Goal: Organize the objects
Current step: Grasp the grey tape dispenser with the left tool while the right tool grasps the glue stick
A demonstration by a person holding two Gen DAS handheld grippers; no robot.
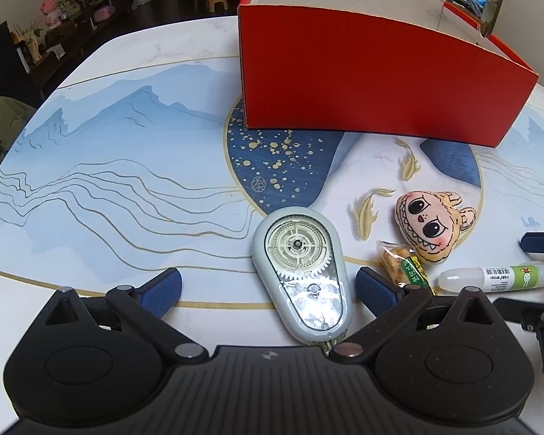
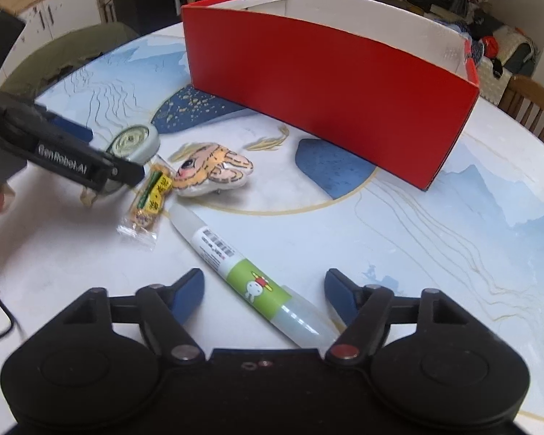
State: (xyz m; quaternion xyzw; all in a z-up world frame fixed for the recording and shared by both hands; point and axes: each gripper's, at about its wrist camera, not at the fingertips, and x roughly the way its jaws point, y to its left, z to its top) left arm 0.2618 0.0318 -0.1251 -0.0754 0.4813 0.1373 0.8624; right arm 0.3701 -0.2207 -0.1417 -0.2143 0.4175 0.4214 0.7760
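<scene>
Left tongs (image 1: 268, 286) stand spread around the correction tape dispenser (image 1: 303, 277) near the bench (image 1: 108, 181) middle; right tongs (image 2: 264, 290) stand spread around the glue bottle (image 2: 246, 275), not touching it, before the red box (image 2: 326, 83).

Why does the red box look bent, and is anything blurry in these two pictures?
Left wrist view: the fisheye lens bows the red box and darkens the corners; the tape dispenser is sharp, with glare on its clear window. Right wrist view: same curving of the box; the left gripper at the edge is smeared, the glue stick crisp.
</scene>
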